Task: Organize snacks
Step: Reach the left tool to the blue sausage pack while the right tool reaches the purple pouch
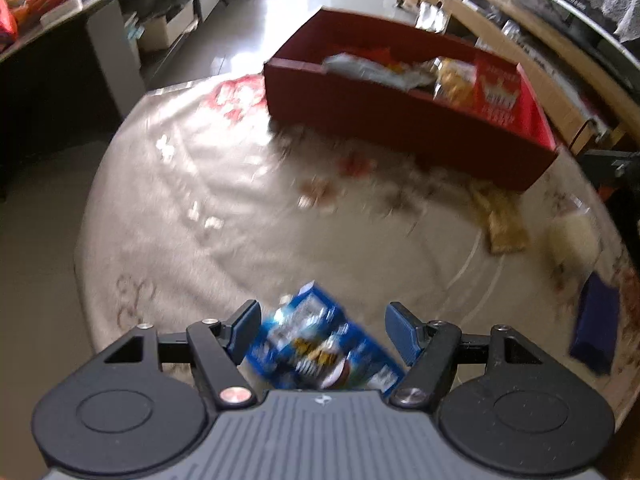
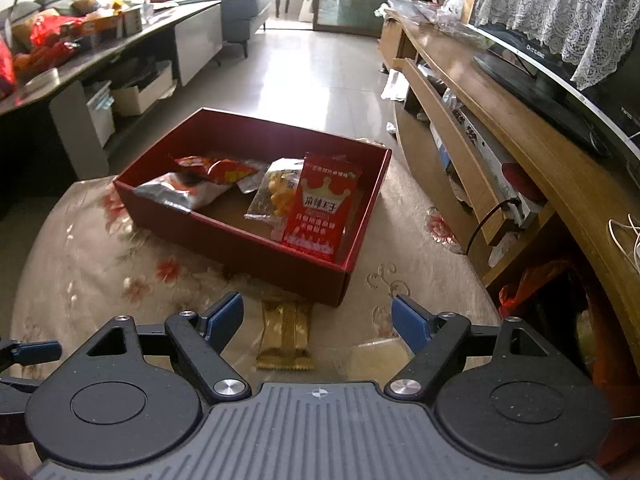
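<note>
The left tool (image 1: 322,330) stands open above a blue snack packet (image 1: 316,346) near the worktop's near edge. The right tool (image 2: 318,318) gapes open over a gold snack bar (image 2: 285,334) just before the red box (image 2: 256,240).

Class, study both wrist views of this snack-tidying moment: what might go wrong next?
1. The left gripper straddles the blue packet with its pads apart; the packet lies skewed, so closing may catch only a corner.
2. The gold packet lies against the red box; the open right gripper may bump the box.
</note>
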Action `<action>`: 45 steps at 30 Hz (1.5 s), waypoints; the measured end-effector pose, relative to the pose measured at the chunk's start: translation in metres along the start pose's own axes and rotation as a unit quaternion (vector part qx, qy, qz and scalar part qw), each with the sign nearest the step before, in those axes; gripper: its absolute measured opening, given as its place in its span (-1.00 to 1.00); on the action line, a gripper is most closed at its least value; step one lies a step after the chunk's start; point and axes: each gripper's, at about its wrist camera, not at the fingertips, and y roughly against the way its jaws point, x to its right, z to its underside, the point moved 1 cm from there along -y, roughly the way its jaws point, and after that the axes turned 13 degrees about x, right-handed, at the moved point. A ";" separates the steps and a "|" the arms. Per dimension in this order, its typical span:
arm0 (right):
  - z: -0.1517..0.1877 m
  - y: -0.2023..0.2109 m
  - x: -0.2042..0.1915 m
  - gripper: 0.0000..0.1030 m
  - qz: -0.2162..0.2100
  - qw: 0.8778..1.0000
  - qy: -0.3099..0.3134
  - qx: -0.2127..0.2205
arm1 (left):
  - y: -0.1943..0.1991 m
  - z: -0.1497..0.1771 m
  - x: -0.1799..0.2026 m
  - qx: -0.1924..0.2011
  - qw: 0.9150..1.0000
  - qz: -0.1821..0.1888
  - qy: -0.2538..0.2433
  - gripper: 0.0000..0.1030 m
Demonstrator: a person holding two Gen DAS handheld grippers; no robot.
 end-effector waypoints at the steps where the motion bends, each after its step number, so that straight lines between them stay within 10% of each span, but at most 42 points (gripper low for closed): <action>1: 0.001 0.001 0.001 0.67 -0.001 1.000 0.001 0.000 | -0.001 0.004 -0.002 -0.007 1.000 0.000 0.009 0.36; 18: 0.005 0.012 0.018 0.69 -0.025 1.000 -0.015 0.004 | -0.021 0.015 0.009 -0.026 0.993 -0.008 0.114 0.58; 45: 0.036 0.003 0.065 0.69 0.018 0.998 -0.037 -0.044 | -0.033 0.015 0.038 -0.012 0.999 -0.015 0.042 0.33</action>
